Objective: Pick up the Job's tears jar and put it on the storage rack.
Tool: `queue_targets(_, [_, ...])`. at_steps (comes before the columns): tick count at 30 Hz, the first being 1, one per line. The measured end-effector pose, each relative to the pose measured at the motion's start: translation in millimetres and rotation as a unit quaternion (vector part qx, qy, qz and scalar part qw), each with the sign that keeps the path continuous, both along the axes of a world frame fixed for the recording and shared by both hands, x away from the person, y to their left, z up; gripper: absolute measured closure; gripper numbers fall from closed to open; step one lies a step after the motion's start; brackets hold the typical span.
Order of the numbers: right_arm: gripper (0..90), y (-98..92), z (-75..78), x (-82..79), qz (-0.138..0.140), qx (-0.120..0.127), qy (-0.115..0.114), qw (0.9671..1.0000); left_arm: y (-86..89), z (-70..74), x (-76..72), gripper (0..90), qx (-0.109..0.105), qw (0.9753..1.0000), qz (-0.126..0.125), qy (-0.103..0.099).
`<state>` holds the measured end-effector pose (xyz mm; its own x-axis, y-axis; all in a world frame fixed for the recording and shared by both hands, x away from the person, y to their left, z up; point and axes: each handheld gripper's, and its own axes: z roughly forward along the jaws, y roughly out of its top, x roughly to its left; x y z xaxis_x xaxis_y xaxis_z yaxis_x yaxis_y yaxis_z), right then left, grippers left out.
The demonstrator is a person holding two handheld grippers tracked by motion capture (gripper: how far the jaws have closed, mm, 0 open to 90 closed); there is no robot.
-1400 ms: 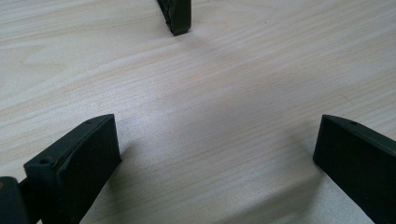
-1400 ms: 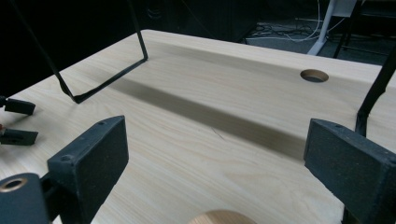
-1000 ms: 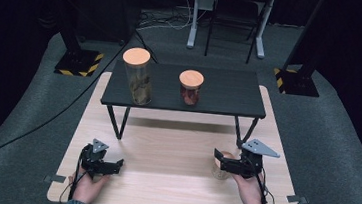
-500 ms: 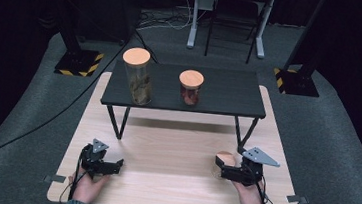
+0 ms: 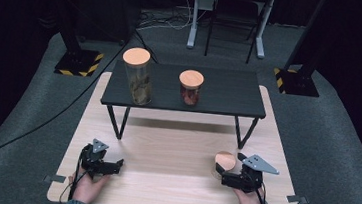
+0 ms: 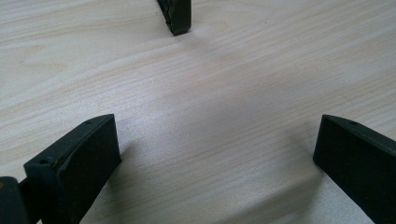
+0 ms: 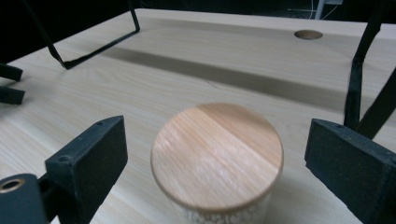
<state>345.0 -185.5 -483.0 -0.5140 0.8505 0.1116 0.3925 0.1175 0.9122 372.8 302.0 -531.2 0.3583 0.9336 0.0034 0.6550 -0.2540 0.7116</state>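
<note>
1. Wood-lidded small jar (image 7: 217,161) stands upright on the light wooden table (image 5: 173,156), near the person's right front corner. The right gripper (image 5: 227,176) sits just behind it with both jaws spread wide, one on each side of the lid and not touching it.
2. Judged status: the approach to the jar is made, but the grasp is not. Closing on the jar and any lift or transfer remain to be done.
3. Two further jars already stand on the black low shelf (image 5: 230,89): a tall jar (image 5: 138,77) at its left and a short jar (image 5: 191,87) near its middle. Free shelf surface lies to the right of them, so placing the third jar there is a likely remaining step.
4. Left gripper (image 5: 106,165) rests low over bare table well apart from the jar, its jaws wide and holding nothing.
5. Materials and shapes:
   - Jar lid: round, flat disc of pale wood with visible straight grain and a smooth, slightly glossy face.
   - Jar body: clear cylindrical wall; pale, grainy contents show beneath the lid rim.
   - Shelf: matt black top on thin black metal legs.
   - Table: light board with fine lengthwise grain.
   - Jaw pads: matt black, blocky, flat-faced.
</note>
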Motion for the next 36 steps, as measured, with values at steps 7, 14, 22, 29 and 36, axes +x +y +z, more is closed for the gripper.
queue_targets(7, [4.5, -4.5, -12.2, -6.0, -0.006, -0.005, 0.014, 0.9999, 0.0, 0.0, 0.0, 0.0, 0.000, 1.0000, 0.000, 0.000])
queue_targets(14, [4.4, -6.3, -22.0, -8.0, -0.007, -0.015, 0.032, 0.9994, 0.0, 0.0, 0.0, 0.0, 0.000, 1.0000, 0.000, 0.000])
queue_targets(22, [4.5, -8.6, -33.5, -9.5, -0.009, -0.028, 0.053, 0.9982, 0.0, 0.0, 0.0, 0.0, 0.000, 1.0000, 0.000, 0.000])
queue_targets(29, [4.6, -8.4, -38.2, -8.6, -0.009, -0.030, 0.062, 0.9976, 0.0, 0.0, 0.0, 0.0, 0.000, 1.0000, 0.000, 0.000])
queue_targets(36, [4.9, -7.9, -40.8, -8.9, -0.008, -0.031, 0.066, 0.9973, 0.0, 0.0, 0.0, 0.0, 0.000, 1.0000, 0.000, 0.000])
